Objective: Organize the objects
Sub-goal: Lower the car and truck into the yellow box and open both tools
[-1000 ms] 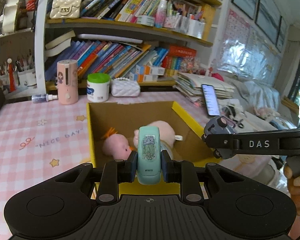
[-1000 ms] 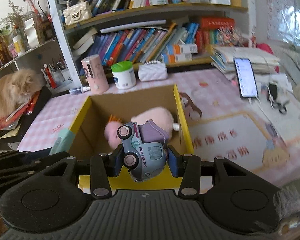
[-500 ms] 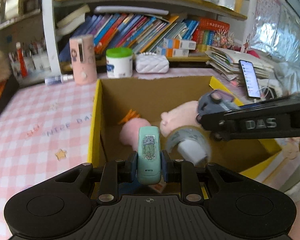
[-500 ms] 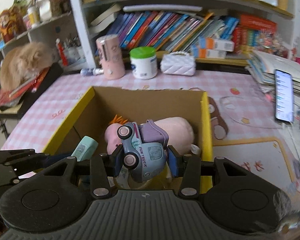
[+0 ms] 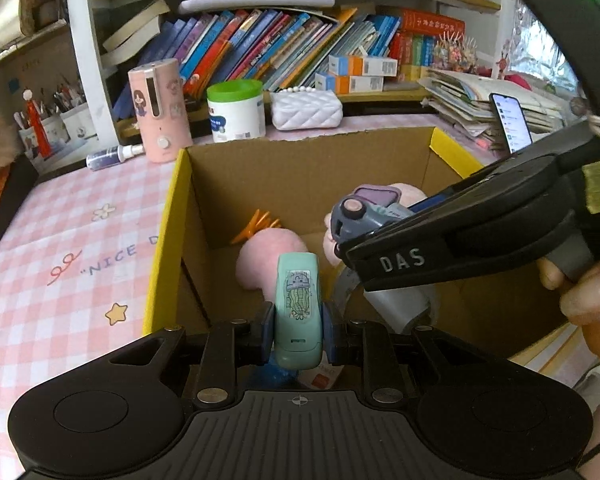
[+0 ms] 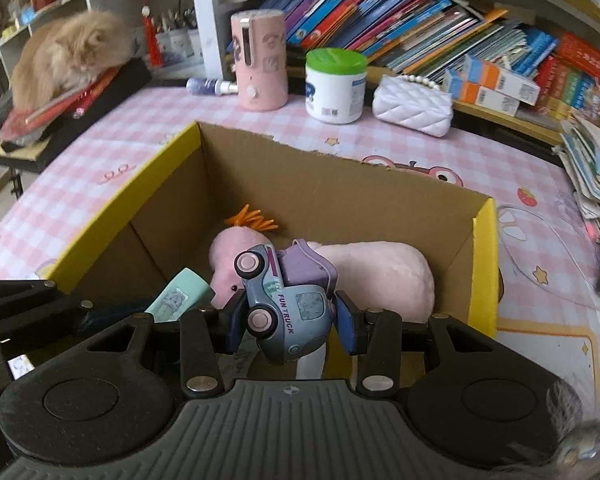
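My left gripper (image 5: 298, 332) is shut on a mint-green stapler (image 5: 298, 308) with a jellyfish sticker, held over the near end of the open cardboard box (image 5: 168, 224). My right gripper (image 6: 290, 320) is shut on a blue-grey toy truck (image 6: 284, 300) with pink wheels, inside the box (image 6: 148, 184) above a pink plush toy (image 6: 372, 276). The truck (image 5: 364, 212) and right gripper also show at the right of the left wrist view. The stapler (image 6: 180, 294) shows at the lower left of the right wrist view. The plush (image 5: 270, 256) lies on the box floor.
A pink dispenser (image 5: 158, 110), a green-lidded white jar (image 5: 236, 110), a white quilted purse (image 5: 306, 108) and a spray bottle (image 5: 114, 154) stand behind the box under bookshelves. A phone (image 5: 510, 122) leans at right. A cat (image 6: 66, 56) lies at far left.
Both grippers have moved forward and down into the box with their objects. The right gripper now crosses closer in front of the left view.
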